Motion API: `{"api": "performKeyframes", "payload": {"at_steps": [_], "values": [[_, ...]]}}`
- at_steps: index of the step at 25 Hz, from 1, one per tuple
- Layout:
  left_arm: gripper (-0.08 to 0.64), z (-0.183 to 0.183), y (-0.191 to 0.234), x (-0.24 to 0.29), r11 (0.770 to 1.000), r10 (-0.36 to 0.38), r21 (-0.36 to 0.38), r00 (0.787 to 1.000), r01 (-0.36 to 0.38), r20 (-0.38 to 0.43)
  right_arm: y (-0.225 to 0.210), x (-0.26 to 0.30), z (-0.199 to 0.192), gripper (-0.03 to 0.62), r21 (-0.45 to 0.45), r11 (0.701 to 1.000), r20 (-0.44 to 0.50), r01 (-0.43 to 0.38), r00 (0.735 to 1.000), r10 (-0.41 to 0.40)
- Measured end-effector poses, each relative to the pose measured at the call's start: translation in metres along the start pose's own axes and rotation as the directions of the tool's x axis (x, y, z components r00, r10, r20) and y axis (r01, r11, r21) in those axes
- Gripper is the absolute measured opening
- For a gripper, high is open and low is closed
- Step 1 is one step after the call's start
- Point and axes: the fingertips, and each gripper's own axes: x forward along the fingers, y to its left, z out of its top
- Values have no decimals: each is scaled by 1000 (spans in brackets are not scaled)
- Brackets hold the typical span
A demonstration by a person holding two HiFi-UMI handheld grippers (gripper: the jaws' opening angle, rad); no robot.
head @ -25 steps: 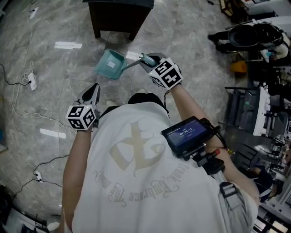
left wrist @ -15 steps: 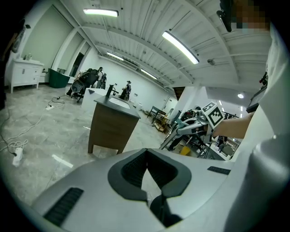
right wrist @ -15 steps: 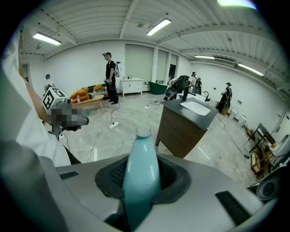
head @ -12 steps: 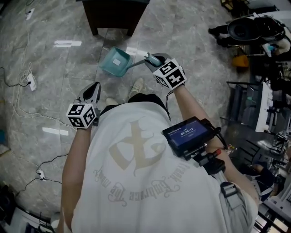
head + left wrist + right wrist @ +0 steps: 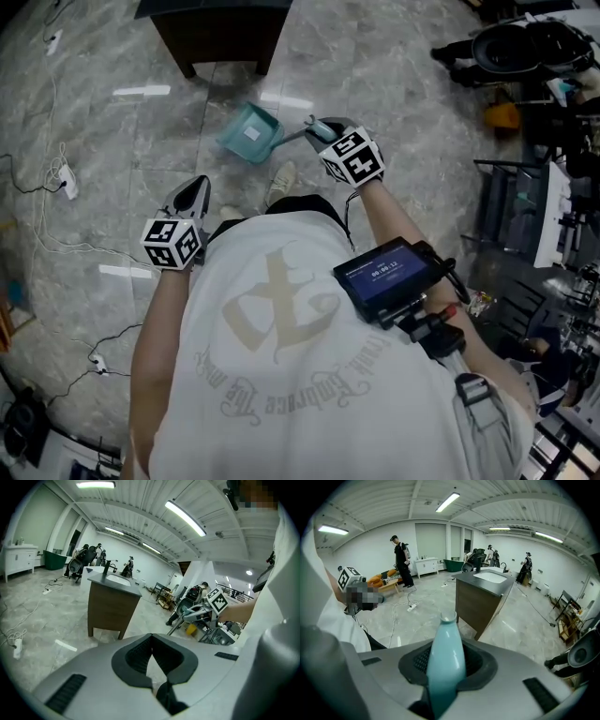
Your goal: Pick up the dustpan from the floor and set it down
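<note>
A teal dustpan (image 5: 250,133) hangs over the grey marble floor, in front of the person's feet. Its long handle (image 5: 292,137) runs back to my right gripper (image 5: 314,128), which is shut on the handle's end. In the right gripper view the teal handle (image 5: 446,658) stands pinched between the dark pads, and the pan itself is hidden. My left gripper (image 5: 190,195) is at the person's left side, away from the dustpan. Its jaws meet at the tips with nothing between them, as the left gripper (image 5: 151,639) shows in its own view.
A dark wooden cabinet (image 5: 220,28) stands just beyond the dustpan. Cables and a power strip (image 5: 64,173) lie on the floor at the left. Chairs and equipment (image 5: 525,52) crowd the right side. A shoe (image 5: 279,180) shows below the pan. A person (image 5: 401,557) stands farther off.
My right gripper has carried the dustpan a little to the right and lower, away from the cabinet. The left gripper has drifted slightly, still shut with nothing in it.
</note>
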Motion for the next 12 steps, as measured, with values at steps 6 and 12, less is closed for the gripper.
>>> {"api": "performKeyframes", "payload": {"at_steps": [6,12], "values": [[11,16,-12,39,999,-26,28,999,28,-46,-37,0,-24,103,58,998,-21,24,1000,-23],[11,41,-23,78,996,-52,65,995,58,-90,-75,2,-44,103,112,992,-43,52,998,-47]]}}
